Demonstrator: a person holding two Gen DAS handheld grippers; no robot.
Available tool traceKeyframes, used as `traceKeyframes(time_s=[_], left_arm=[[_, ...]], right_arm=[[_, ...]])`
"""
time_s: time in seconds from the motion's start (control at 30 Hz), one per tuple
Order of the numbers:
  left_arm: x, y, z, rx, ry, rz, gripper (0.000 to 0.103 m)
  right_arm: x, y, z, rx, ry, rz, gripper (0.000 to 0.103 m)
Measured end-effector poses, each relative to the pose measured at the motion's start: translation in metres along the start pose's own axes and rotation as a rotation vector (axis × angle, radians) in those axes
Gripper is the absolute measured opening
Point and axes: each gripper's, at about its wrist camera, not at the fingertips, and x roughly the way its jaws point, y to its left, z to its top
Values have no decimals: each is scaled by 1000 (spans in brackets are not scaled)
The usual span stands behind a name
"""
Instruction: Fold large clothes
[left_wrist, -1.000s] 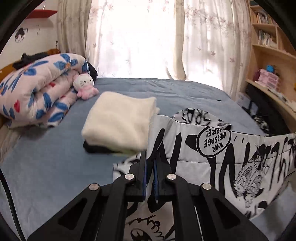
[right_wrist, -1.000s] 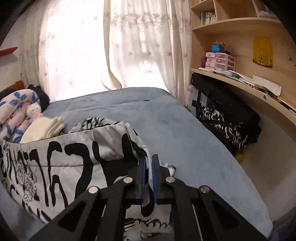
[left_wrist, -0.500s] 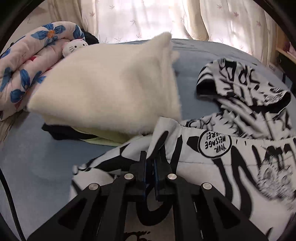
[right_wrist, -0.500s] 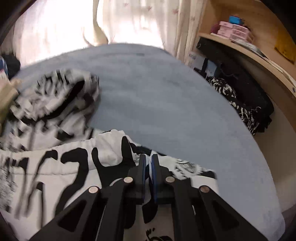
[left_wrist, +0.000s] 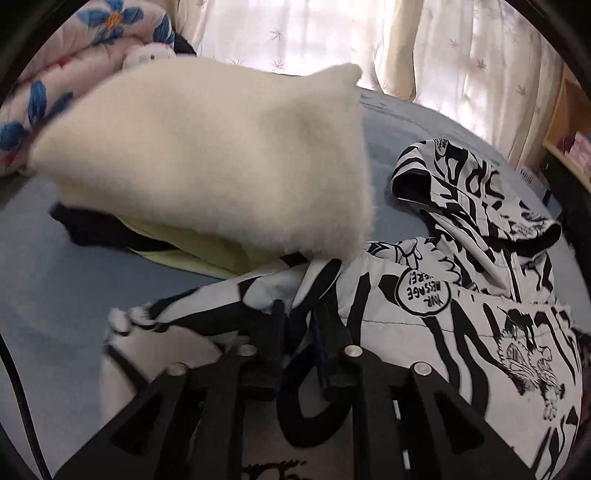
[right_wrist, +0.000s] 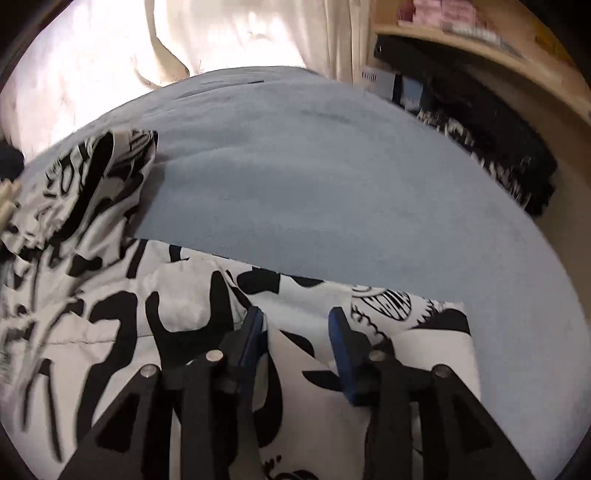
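Observation:
A black-and-white graffiti-print hooded garment (left_wrist: 461, 325) lies spread on the blue bed (left_wrist: 55, 295), its hood (left_wrist: 461, 199) toward the window. My left gripper (left_wrist: 301, 317) is low over the garment's left edge, jaws slightly apart with cloth lying between them. In the right wrist view my right gripper (right_wrist: 295, 321) is open, its blue pads (right_wrist: 341, 332) spread over the garment's (right_wrist: 166, 314) right edge, which lies flat on the bed (right_wrist: 314, 177).
A folded cream fleece (left_wrist: 207, 155) on a dark and yellow pile sits just beyond the left gripper. A floral quilt (left_wrist: 44, 85) with a plush toy lies at far left. Curtains (left_wrist: 332, 37) hang behind. Wooden shelves (right_wrist: 498, 48) and dark bags (right_wrist: 480, 125) flank the bed's right side.
Both grippers lowered the garment's edge onto the bed and moved forward. The right gripper opened wide and let go; the left jaws parted slightly.

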Motion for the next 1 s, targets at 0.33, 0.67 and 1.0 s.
traceKeyframes(time_s=[0.33,0.67,1.0], left_arm=[[-144,-13,-25,-33,-118,-81,41],[-92,9,-111,-16,31,56,30],[-103,64,-112,-87,-33,-67,8]], right_arm=[[-127,60,-62,-211,-110,88,37],[-99,73,-126,-356,-87,-18,38],[-73,-105,-110,-1,-33,-183,6]])
